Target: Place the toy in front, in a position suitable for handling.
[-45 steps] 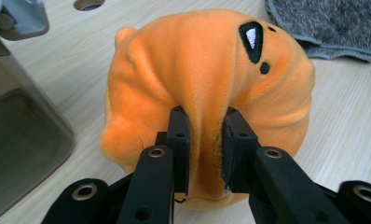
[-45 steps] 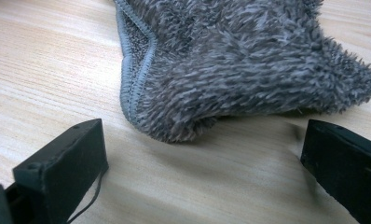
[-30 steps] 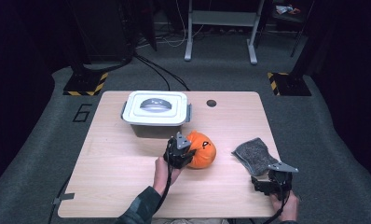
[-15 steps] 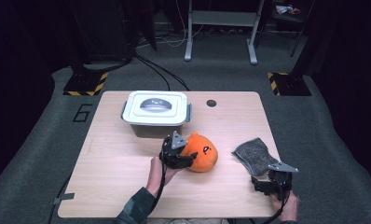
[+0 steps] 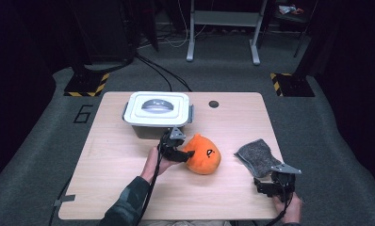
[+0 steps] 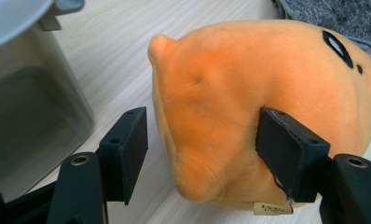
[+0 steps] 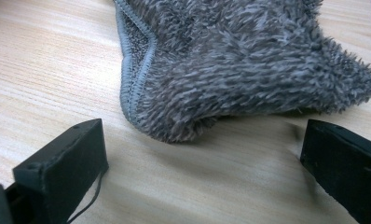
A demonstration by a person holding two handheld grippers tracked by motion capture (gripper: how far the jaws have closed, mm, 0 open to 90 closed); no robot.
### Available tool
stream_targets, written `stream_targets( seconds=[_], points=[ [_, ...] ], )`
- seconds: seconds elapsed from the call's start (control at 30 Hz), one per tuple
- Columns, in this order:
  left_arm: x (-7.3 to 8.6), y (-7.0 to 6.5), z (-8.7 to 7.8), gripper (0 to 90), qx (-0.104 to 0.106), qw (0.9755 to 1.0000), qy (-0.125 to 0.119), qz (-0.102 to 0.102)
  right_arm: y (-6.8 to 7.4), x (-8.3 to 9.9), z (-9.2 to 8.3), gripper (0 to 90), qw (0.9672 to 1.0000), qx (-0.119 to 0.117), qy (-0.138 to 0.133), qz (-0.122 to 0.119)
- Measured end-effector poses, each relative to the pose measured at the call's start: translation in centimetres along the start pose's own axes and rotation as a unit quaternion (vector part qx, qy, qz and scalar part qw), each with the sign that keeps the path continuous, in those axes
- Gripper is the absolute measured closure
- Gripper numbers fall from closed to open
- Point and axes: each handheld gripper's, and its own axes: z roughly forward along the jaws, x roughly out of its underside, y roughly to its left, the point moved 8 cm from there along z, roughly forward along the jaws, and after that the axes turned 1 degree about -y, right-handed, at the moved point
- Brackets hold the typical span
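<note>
The orange plush toy lies on the wooden desk, near the middle, just in front of the lidded white box. The left gripper is at the toy's left side. Its jaws have just been opening and now stand apart. In the left gripper view the toy bulges between them: the right-hand pad lies against the plush, and the left-hand pad is clear of it, with bare desk showing in the gap. A small label shows at the toy's lower edge. The corner of the box appears at the left of that view.

The right gripper rests near the front right corner of the desk, held by the right hand. Its jaws stand wide apart with nothing between them. The grey fluffy cloth lies flat on the desk just beyond them. In the right gripper view the stitched edge of the cloth is close to the pads without touching them.
</note>
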Motion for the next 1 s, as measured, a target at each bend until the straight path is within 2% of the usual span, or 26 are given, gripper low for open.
stream_targets(
  seconds=[0.2,0.43,0.53,0.7,0.8,0.9,1.0],
  points=[
    [1.0,-0.8,1.2,33.7,0.024,0.9994,0.026,0.002,0.0,0.0,0.0,0.0,1.0000,0.000,0.000,0.000],
    [1.5,-1.3,1.9,36.4,0.024,0.9992,0.030,0.005,0.0,0.0,0.0,0.0,1.0000,0.000,0.000,0.000],
    [1.7,-1.6,2.1,44.1,0.030,0.9993,0.020,0.006,0.0,0.0,0.0,0.0,1.0000,0.000,0.000,0.000],
    [1.8,-1.7,1.9,58.9,0.026,0.9994,0.017,0.015,0.0,0.0,0.0,0.0,1.0000,0.000,0.000,0.000],
    [1.7,-1.8,1.6,66.6,0.017,0.9995,0.010,0.023,0.0,0.0,0.0,0.0,1.0000,0.000,0.000,-0.001],
    [1.5,-2.0,1.2,70.9,0.016,0.9998,-0.004,0.015,0.0,0.0,0.0,0.0,1.0000,0.000,0.000,-0.001],
    [1.1,-2.4,0.7,72.6,0.020,0.9994,-0.028,-0.002,0.0,0.0,0.0,0.0,1.0000,0.000,-0.001,-0.003]
  ],
)
